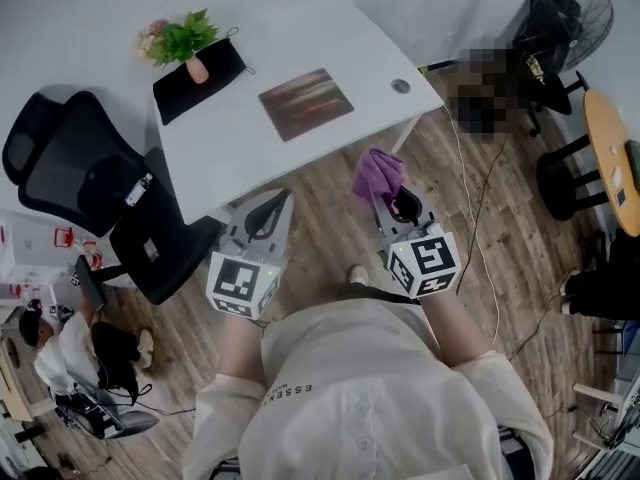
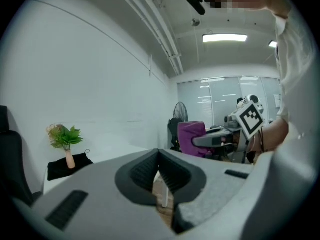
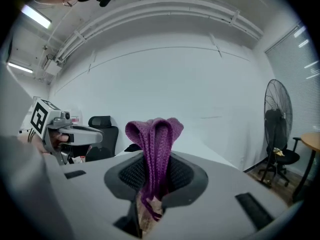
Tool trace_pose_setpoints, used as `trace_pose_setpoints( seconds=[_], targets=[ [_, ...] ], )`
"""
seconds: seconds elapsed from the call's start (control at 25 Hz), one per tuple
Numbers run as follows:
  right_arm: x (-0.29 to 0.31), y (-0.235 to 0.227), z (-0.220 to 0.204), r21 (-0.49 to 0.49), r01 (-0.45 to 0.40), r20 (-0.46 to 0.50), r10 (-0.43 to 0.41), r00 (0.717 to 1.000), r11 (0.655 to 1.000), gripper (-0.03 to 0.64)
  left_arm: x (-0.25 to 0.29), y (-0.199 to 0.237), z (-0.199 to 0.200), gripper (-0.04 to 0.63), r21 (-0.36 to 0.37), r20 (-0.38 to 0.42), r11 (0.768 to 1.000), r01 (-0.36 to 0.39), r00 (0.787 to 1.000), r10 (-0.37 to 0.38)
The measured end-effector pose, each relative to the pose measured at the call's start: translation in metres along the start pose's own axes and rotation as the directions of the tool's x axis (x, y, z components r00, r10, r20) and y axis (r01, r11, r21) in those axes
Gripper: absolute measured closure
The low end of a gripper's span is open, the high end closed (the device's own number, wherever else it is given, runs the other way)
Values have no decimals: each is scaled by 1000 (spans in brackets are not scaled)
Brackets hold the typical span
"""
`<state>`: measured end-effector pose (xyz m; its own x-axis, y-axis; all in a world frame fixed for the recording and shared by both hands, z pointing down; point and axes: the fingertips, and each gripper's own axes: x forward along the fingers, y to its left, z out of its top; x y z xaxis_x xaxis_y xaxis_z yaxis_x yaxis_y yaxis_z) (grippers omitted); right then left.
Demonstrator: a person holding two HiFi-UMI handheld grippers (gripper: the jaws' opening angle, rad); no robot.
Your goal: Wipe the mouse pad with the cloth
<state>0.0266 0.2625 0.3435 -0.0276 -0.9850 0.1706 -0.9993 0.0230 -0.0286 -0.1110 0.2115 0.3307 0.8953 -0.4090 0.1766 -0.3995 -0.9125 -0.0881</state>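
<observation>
A dark reddish mouse pad [image 1: 306, 102] lies flat on the white table [image 1: 330, 38]. My right gripper [image 1: 385, 196] is shut on a purple cloth [image 1: 377, 174], held over the wooden floor just off the table's near edge. In the right gripper view the cloth [image 3: 154, 149] stands bunched up between the jaws. My left gripper [image 1: 268, 211] is shut with nothing in it, its tips at the table's near edge. The left gripper view shows its jaws [image 2: 160, 176] closed together, with the cloth [image 2: 191, 138] and the right gripper to the right.
A black cloth [image 1: 198, 78] with a small potted plant [image 1: 182, 42] lies at the table's far left. A round grommet [image 1: 401, 86] sits near the right corner. Black office chairs [image 1: 90, 183] stand left of the table. A floor fan [image 1: 580, 13] and stools stand at right.
</observation>
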Motion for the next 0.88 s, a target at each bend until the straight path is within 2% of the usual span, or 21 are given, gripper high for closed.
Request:
trace_pose_setpoints(
  seconds=[0.2, 0.44, 0.68, 0.88],
  targets=[
    [32, -61, 10, -16, -69, -10, 69, 998, 998, 526, 58, -2, 11, 594, -13, -7, 997, -72, 997, 72],
    [77, -100, 10, -11, -126, -21, 125, 992, 992, 526, 90, 16, 4, 594, -28, -53, 988, -152, 987, 151],
    [138, -107, 10, -12, -180, -48, 179, 983, 984, 526, 107, 60, -6, 594, -55, -63, 973, -225, 973, 222],
    [208, -99, 10, -26, -235, -98, 232, 968, 972, 526, 136, 121, -14, 594, -69, -71, 964, -256, 965, 252]
  ],
)
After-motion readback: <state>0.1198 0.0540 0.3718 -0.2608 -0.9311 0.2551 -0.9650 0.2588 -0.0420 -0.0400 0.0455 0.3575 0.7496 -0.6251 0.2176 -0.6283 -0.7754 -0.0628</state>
